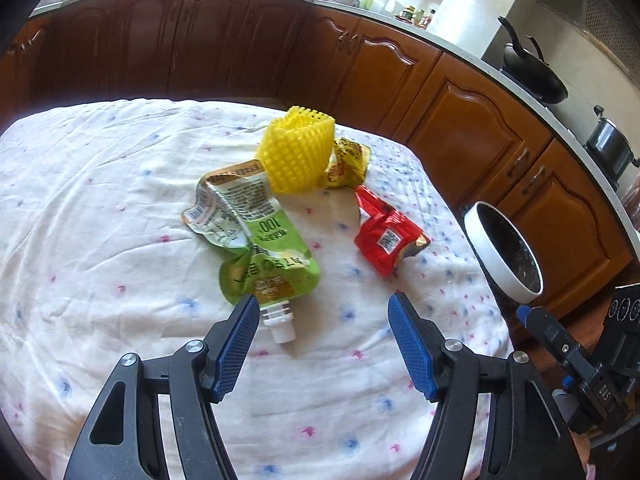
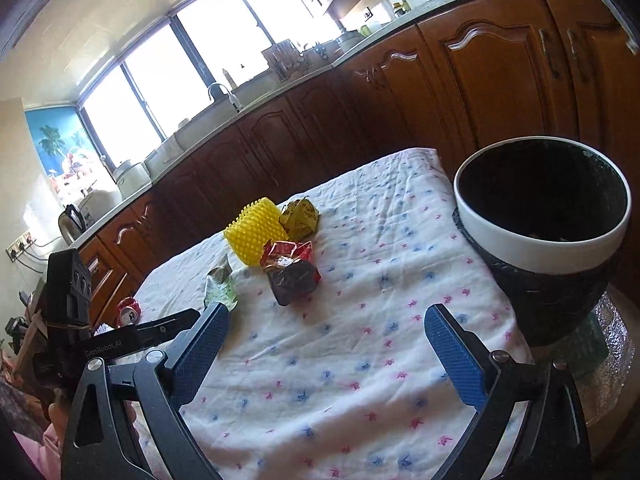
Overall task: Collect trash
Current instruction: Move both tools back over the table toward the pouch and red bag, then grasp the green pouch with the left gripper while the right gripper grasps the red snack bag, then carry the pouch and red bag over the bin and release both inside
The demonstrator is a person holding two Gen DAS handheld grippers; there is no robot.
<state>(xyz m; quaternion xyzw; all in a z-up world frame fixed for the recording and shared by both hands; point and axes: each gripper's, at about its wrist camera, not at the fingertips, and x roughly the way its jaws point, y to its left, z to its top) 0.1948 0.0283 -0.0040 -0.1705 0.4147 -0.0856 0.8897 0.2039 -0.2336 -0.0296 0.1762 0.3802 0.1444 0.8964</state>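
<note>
Approach step: I hold left tongs (image 1: 320,312) spread at green pouch (image 1: 260,244); right tongs (image 2: 326,326) spread, empty. Next, close on spout, carry to bin (image 2: 544,216).

A crumpled green spouted pouch (image 1: 256,248) lies near the middle of the cloth-covered surface (image 1: 100,208). Behind it stands a yellow spiky mesh sleeve (image 1: 294,152), with a crumpled yellow wrapper (image 1: 346,164) just right of that. A crumpled red wrapper (image 1: 386,236) lies right of the pouch. A white-rimmed black bin (image 2: 544,236) stands off the surface's right edge.
</note>
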